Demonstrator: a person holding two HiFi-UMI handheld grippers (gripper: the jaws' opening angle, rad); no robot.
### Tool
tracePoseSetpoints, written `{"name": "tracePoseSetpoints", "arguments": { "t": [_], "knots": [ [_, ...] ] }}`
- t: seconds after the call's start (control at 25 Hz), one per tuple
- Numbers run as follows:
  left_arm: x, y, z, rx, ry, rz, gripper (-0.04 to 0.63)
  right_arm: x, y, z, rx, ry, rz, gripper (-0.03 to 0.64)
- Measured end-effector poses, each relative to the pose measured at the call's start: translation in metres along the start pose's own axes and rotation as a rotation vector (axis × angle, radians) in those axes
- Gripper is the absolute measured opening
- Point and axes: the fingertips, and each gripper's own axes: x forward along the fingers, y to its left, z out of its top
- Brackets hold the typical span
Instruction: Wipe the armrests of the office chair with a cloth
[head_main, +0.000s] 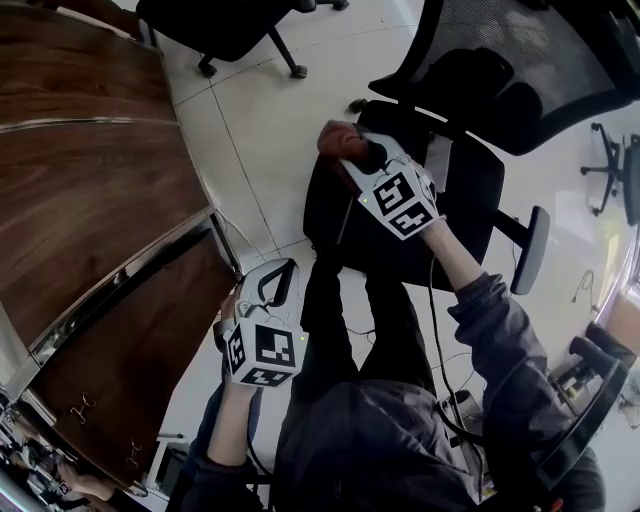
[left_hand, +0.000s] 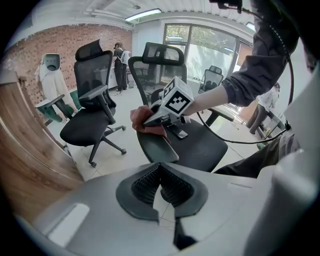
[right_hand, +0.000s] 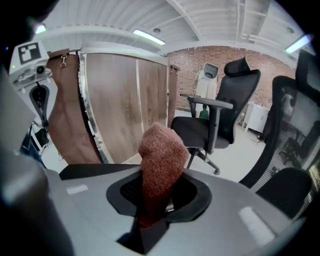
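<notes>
The black office chair (head_main: 470, 190) stands ahead of me, mesh back at the top right. My right gripper (head_main: 352, 158) is shut on a reddish-brown cloth (head_main: 333, 138) and presses it on the far end of the chair's left armrest (head_main: 322, 215). The left gripper view shows the same cloth (left_hand: 144, 125) on the armrest pad (left_hand: 159, 151). In the right gripper view the cloth (right_hand: 161, 155) sticks up out of the shut jaws. My left gripper (head_main: 283, 272) hangs low to the left of the chair, shut and holding nothing (left_hand: 160, 184).
A dark wooden cabinet (head_main: 90, 200) fills the left side. The chair's other armrest (head_main: 530, 250) juts out at right. More office chairs (head_main: 230, 30) (left_hand: 92, 115) stand on the pale tiled floor (head_main: 250, 130). A cable (head_main: 436, 330) trails from the right gripper.
</notes>
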Motion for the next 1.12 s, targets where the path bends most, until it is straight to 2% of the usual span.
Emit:
{"name": "tracePoseSetpoints", "arguments": {
  "t": [0.12, 0.24, 0.44, 0.64, 0.76, 0.88, 1.04, 1.12],
  "knots": [
    [-0.001, 0.001, -0.003, -0.005, 0.005, 0.003, 0.015, 0.004, -0.019, 0.0, 0.016, 0.006, -0.038, 0.091],
    [0.0, 0.001, -0.005, -0.005, 0.011, 0.0, 0.015, -0.001, -0.012, 0.002, 0.027, -0.01, -0.046, 0.091],
    [0.005, -0.004, 0.0, 0.008, 0.008, -0.019, 0.015, -0.021, 0.053, 0.002, 0.012, -0.052, 0.005, 0.091],
    [0.011, -0.005, 0.01, 0.03, 0.001, -0.033, 0.015, -0.047, 0.13, -0.009, 0.046, -0.068, 0.098, 0.092],
    [0.013, -0.005, 0.015, 0.042, -0.001, -0.039, 0.015, -0.061, 0.154, -0.014, 0.076, -0.081, 0.141, 0.092],
    [0.013, -0.004, 0.016, 0.048, 0.001, -0.043, 0.015, -0.07, 0.14, -0.023, 0.151, -0.086, 0.086, 0.091],
    [0.012, -0.001, 0.014, 0.051, 0.006, -0.045, 0.015, -0.068, 0.074, -0.064, 0.328, -0.023, -0.088, 0.091],
    [0.013, 0.0, 0.013, 0.051, 0.007, -0.048, 0.015, -0.059, 0.046, -0.087, 0.407, 0.008, -0.125, 0.091]
  ]
}}
